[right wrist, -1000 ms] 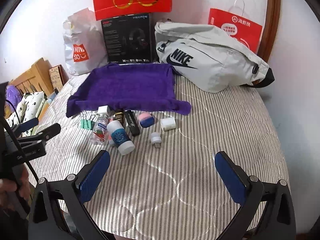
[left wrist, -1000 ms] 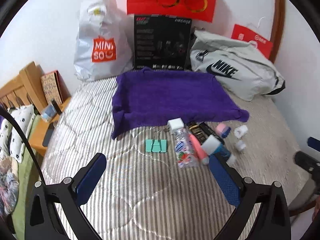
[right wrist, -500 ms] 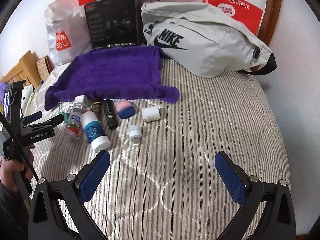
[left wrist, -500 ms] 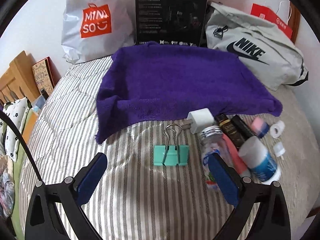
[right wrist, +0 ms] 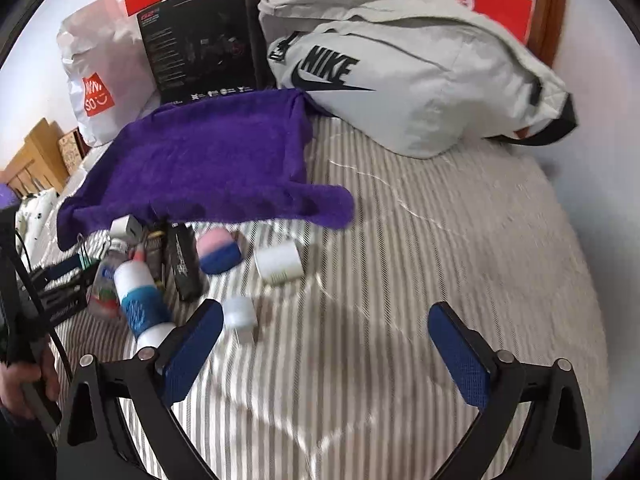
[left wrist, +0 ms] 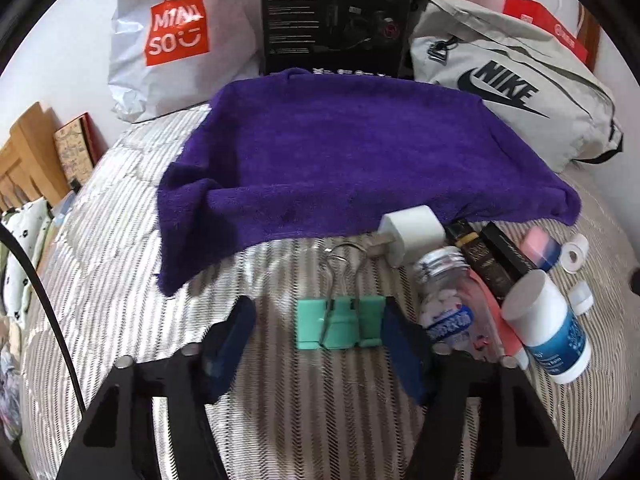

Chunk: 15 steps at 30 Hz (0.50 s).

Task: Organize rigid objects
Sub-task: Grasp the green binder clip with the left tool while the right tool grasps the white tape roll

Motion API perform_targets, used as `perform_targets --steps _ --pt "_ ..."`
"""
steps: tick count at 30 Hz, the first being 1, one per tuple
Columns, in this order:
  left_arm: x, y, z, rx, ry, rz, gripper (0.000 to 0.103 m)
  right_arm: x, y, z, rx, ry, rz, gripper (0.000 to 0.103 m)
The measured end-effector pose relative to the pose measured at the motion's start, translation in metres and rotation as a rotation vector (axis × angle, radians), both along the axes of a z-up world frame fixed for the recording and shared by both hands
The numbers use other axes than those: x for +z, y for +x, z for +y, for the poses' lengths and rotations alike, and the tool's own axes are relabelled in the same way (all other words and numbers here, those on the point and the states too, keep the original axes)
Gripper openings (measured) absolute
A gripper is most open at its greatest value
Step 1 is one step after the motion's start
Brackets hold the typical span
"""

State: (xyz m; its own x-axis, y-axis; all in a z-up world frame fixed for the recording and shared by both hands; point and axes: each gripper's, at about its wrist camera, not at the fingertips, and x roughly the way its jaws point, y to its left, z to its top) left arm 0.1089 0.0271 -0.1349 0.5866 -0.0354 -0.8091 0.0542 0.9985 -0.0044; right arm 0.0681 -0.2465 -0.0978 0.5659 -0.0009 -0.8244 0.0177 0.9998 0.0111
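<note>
Left gripper [left wrist: 320, 338] spread around the green binder clip [left wrist: 341, 323] on the striped bed [left wrist: 120, 280]; right pad touching or just beside the clip's edge, left pad apart. Right gripper [right wrist: 326, 338] spread wide over bare bedding, near a small white cap [right wrist: 239, 312], blurred. Beyond the clip: white charger [left wrist: 414, 234] at the purple towel [left wrist: 340, 152] edge, clear pill bottle [left wrist: 446, 304], white bottle [left wrist: 546, 326] partly hiding a pink item.

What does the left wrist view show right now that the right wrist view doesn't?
Only the left wrist view: the left claw open around the green binder clip, its right pad near the clip's edge.

Only the right wrist view: the right claw open over bare mattress, and a hand holding the other tool.

Both: purple towel, white-and-blue bottle, white charger.
</note>
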Motion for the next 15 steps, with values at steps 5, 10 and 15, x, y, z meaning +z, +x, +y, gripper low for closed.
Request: perform_targets --steps 5,10,15 --pt "0.001 -0.001 -0.004 -0.012 -0.010 -0.004 0.041 -0.016 0.020 0.011 0.058 -0.008 -0.007 0.095" --pt "0.001 -0.001 -0.003 -0.013 -0.023 0.008 0.040 -0.037 0.036 0.014 0.100 -0.024 0.045 0.074" --pt "0.002 0.002 -0.001 -0.013 -0.035 0.023 0.040 -0.047 0.044 0.015 0.122 -0.035 0.064 0.059"
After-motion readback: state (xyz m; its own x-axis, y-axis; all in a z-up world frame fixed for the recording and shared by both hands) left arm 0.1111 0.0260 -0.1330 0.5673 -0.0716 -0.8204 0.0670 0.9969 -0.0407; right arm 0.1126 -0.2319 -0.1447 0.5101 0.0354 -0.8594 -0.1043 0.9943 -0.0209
